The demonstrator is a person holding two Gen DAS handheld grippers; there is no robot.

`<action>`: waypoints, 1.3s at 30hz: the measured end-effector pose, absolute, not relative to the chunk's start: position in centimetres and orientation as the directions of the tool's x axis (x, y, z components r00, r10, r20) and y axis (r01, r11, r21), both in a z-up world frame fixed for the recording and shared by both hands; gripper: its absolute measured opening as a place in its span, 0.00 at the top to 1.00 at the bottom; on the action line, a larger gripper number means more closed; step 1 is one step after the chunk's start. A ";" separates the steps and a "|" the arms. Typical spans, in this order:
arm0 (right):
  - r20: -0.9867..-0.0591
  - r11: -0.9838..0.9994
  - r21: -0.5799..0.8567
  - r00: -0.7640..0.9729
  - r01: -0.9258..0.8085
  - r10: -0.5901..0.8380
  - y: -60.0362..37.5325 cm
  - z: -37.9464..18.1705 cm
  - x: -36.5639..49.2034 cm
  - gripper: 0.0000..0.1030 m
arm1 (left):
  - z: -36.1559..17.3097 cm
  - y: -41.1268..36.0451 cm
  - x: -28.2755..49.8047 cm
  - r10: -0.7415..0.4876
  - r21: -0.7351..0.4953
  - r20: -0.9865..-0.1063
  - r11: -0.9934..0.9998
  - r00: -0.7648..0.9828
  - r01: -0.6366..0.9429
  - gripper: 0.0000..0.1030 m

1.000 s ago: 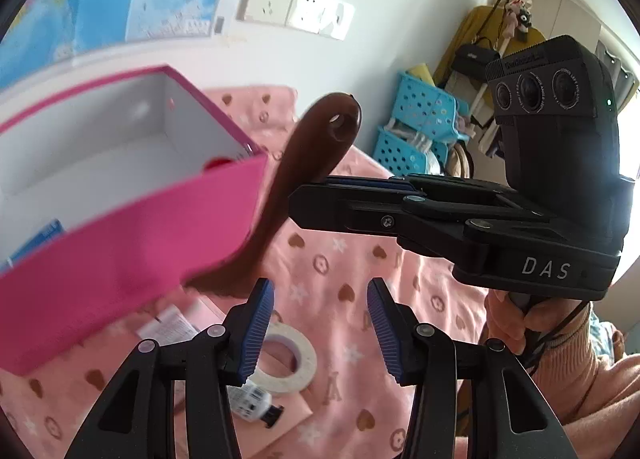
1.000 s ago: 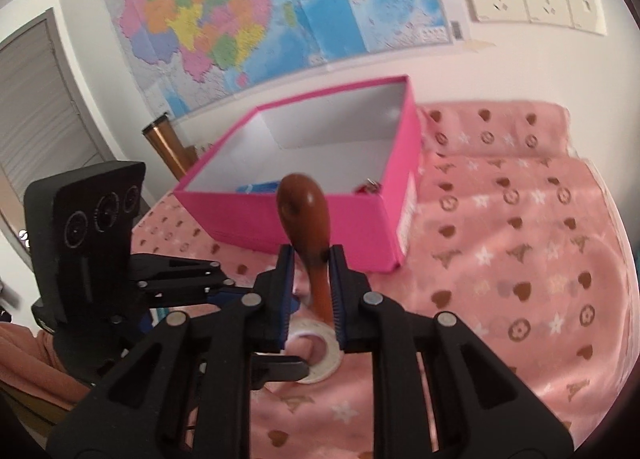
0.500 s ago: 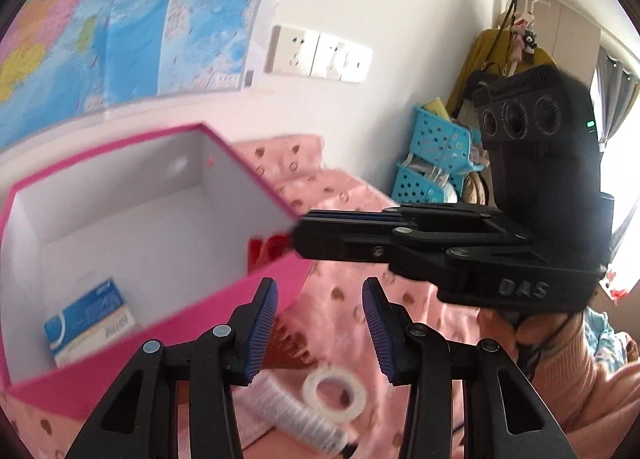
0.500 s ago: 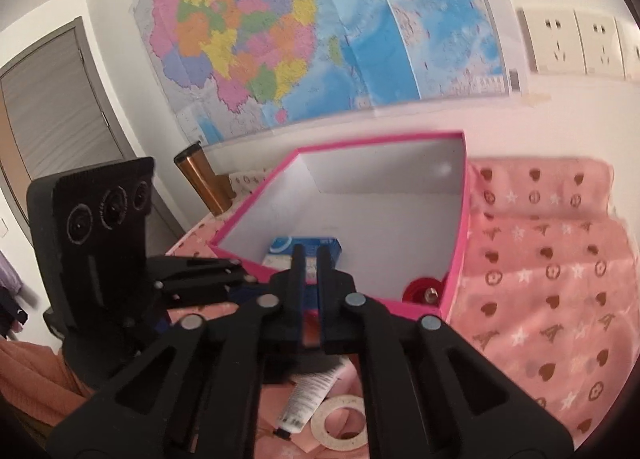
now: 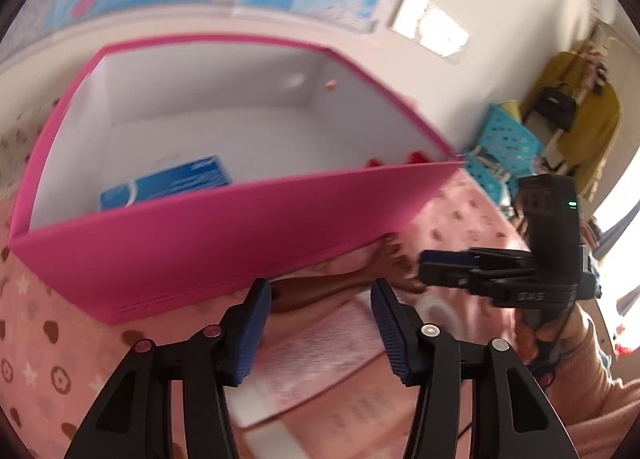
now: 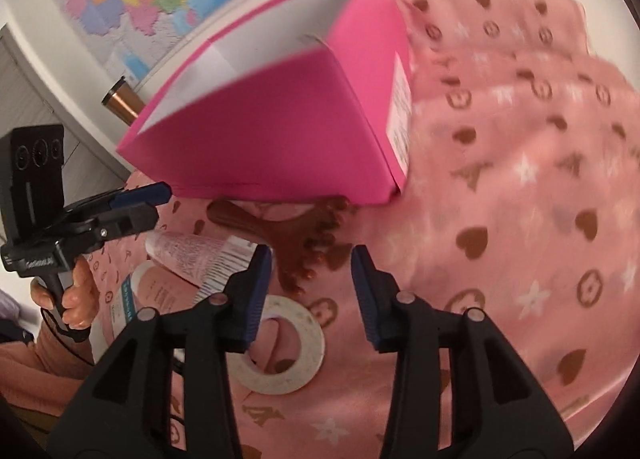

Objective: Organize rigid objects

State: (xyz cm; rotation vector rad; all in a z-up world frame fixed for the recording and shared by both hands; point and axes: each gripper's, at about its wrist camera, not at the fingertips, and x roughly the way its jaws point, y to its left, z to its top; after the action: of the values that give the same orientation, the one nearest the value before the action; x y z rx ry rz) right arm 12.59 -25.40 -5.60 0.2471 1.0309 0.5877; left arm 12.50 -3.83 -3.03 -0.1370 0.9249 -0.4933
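A pink box with a white inside stands on the pink patterned cloth; it holds a blue packet and something red. The box also shows in the right wrist view. A brown wooden massager lies on the cloth against the box's front wall, also seen in the left wrist view. My right gripper is open and empty just above its toothed end. My left gripper is open and empty in front of the box.
A roll of white tape, a pink tube and a flat pink packet lie on the cloth near the massager. A copper flask stands behind the box. Blue baskets sit at the right by the wall.
The right gripper has opened and the massager it held now lies on the cloth by the box. Both grippers have dropped lower.
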 end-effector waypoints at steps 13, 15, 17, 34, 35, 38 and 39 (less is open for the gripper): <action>-0.705 0.796 0.498 0.375 -0.343 0.602 -24.4 -6.3 13.7 0.64 | -6.7 -3.2 14.7 -0.514 -0.424 -0.775 0.854 0.367 0.301 0.43; -0.707 0.804 0.488 0.387 -0.339 0.592 -24.4 -6.1 13.6 0.76 | -6.6 -3.7 14.8 -0.502 -0.414 -0.779 0.862 0.375 0.293 0.42; -0.694 0.797 0.502 0.394 -0.336 0.603 -24.4 -5.9 13.4 0.79 | -6.6 -4.0 14.4 -0.494 -0.407 -0.779 0.867 0.385 0.288 0.42; -0.563 0.739 0.507 0.478 -0.444 0.674 -23.5 0.4 11.9 0.87 | -5.2 -4.2 12.9 -0.544 -0.459 -0.733 0.838 0.408 0.295 0.42; -0.555 0.739 0.495 0.488 -0.457 0.674 -23.3 1.3 11.6 0.87 | -4.7 -4.3 12.7 -0.551 -0.462 -0.723 0.834 0.418 0.300 0.42; -0.507 0.712 0.486 0.501 -0.507 0.702 -23.1 4.2 11.1 0.87 | -2.6 -4.4 12.1 -0.582 -0.483 -0.678 0.813 0.449 0.325 0.43; -0.497 0.707 0.481 0.503 -0.519 0.707 -23.0 5.0 11.1 0.87 | -1.6 -4.5 11.8 -0.586 -0.480 -0.664 0.810 0.465 0.337 0.43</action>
State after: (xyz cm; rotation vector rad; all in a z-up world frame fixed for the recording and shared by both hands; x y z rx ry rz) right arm 11.15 -23.04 4.95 0.2852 0.7290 0.7521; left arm 11.82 -4.49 -1.63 -0.3000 0.9273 -0.5773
